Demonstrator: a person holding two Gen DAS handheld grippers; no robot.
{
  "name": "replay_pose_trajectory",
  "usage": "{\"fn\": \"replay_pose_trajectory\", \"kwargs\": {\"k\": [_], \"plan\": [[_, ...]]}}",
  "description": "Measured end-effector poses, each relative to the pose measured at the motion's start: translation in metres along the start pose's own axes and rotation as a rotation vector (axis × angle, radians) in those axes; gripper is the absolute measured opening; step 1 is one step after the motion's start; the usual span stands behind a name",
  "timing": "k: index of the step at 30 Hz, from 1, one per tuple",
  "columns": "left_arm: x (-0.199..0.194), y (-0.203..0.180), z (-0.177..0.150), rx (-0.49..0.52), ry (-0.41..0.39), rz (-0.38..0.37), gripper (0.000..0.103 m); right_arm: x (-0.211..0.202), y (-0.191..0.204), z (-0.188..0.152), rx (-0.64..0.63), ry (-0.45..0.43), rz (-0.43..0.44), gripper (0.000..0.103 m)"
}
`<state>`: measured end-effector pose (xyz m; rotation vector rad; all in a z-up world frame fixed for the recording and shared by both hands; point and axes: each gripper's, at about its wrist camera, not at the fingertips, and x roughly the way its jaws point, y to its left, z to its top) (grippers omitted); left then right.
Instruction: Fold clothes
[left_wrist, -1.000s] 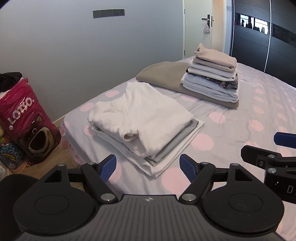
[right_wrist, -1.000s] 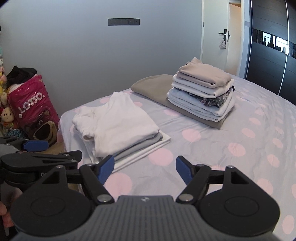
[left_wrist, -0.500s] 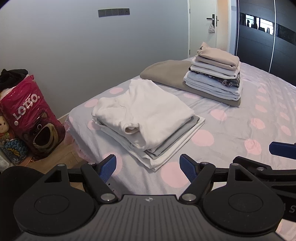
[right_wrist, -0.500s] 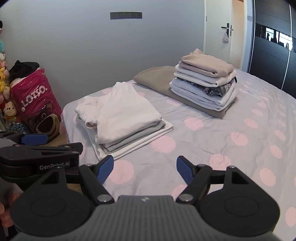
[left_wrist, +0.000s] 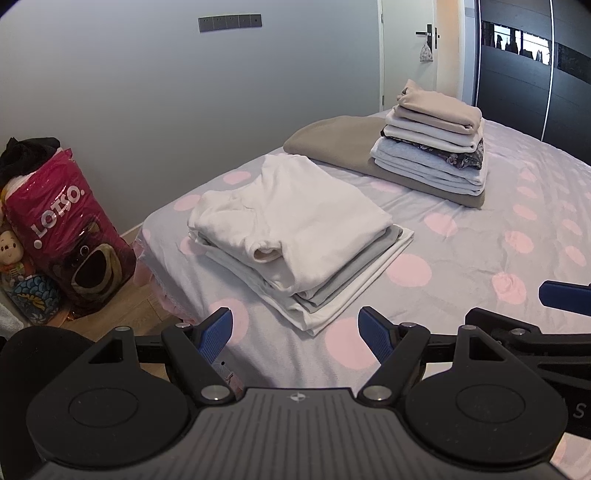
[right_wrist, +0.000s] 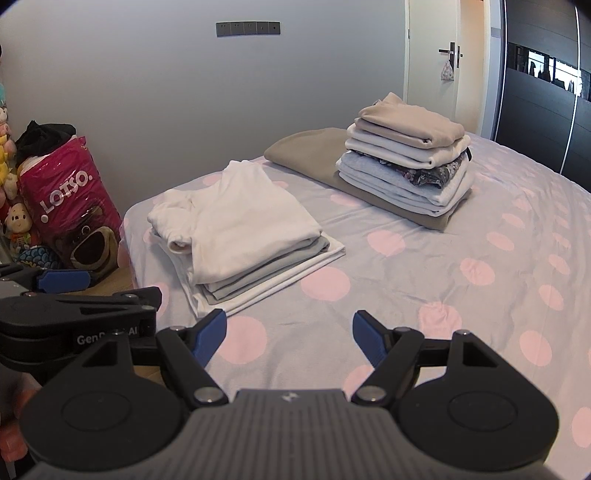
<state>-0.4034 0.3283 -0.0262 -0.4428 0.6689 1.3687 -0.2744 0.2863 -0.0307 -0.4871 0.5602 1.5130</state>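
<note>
Against the wall at far left a pink LOTSO bag (left_wrist: 70, 236) is seen on the floor among soft toys. Over the past second little has changed: both views have drawn slightly back and upward, so that more of the bed's near edge is now shown, while the clothes have been left exactly as they lay; this is judged to mean that a fold has been finished and nothing new has been taken up. The left gripper (left_wrist: 295, 332) is held wide open with nothing between its blue pads, above the near edge of the dotted bedsheet (left_wrist: 461, 258). The low pile of folded clothes (left_wrist: 295, 229), a white top on grey and white layers, lies ahead of it and slightly left, near but untouched. Further right, the right gripper (right_wrist: 288, 334) is likewise spread wide and empty over bare sheet, with that pile ahead to its left. The taller stack (right_wrist: 406, 158), resting on a folded beige blanket (right_wrist: 306, 151), is set well apart toward the far right, near the door.
</note>
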Motion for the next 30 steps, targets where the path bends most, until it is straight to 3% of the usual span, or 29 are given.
{"fn": "replay_pose_trajectory", "kwargs": {"k": [30], "plan": [[0.0021,0.0029,-0.0042,-0.006,0.014,0.003,0.072,0.0033,0.0031,-0.0008,0.0,0.018,0.006,0.078]]}}
